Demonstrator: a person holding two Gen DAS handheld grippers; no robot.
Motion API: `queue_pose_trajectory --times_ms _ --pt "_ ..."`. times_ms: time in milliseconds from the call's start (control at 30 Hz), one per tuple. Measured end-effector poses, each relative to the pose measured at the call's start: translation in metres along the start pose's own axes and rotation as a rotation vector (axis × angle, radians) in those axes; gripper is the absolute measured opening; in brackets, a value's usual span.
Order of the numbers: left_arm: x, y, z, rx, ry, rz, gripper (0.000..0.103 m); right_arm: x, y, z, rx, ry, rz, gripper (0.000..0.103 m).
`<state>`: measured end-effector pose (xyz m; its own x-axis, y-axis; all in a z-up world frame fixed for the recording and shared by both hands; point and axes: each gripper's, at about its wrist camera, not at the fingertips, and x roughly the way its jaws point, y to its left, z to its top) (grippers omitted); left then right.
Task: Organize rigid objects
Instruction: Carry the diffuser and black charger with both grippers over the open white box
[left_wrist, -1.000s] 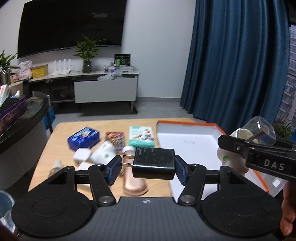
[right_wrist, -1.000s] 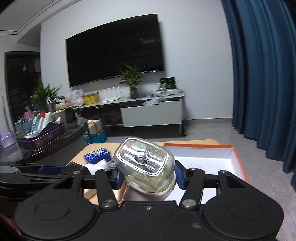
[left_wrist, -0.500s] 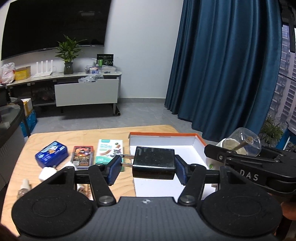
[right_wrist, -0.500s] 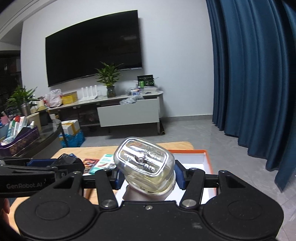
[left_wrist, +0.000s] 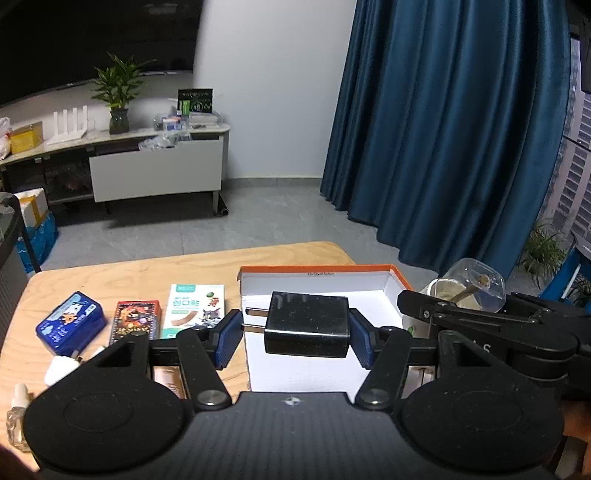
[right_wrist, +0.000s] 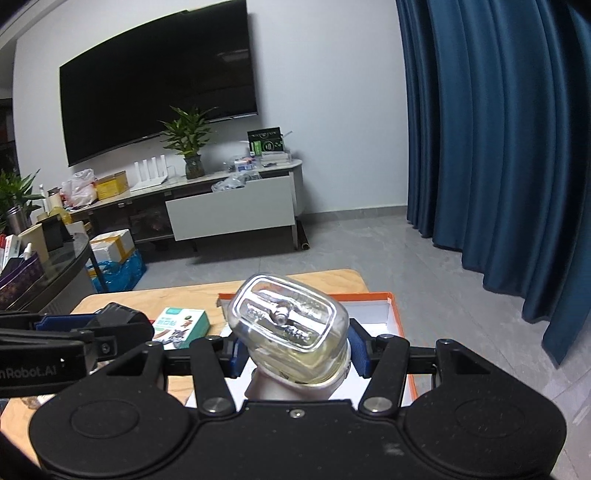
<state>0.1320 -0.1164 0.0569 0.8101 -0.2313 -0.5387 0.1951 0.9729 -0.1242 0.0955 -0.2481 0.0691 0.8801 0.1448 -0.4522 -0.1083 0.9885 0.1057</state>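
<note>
Both grippers shifted over box (left_wrist: 397, 275); charger (left_wrist: 306, 325), bottle (right_wrist: 291, 325) clamped.

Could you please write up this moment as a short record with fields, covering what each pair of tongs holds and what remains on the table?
left tongs: shut on black charger, prongs pointing left, above the box
right tongs: shut on clear bottle, tilted
box: white inside, orange rim, open; visible part empty
table: blue tin, red card box, plaster box, small bottle
</note>
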Motion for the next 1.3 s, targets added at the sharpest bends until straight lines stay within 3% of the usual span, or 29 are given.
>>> queue_pose_trajectory --times_ms 200,400,1300 --pt "0.014 0.001 0.012 -0.004 0.063 -0.019 0.061 0.011 -0.005 0.013 0.012 0.029 -0.016 0.065" --pt "0.020 -0.002 0.029 0.020 0.047 -0.022 0.061 0.022 -0.014 0.029 0.031 0.029 -0.036 0.065" --pt "0.060 -0.005 0.019 -0.007 0.119 -0.023 0.061 0.075 -0.023 0.030 -0.003 0.135 -0.065 0.065"
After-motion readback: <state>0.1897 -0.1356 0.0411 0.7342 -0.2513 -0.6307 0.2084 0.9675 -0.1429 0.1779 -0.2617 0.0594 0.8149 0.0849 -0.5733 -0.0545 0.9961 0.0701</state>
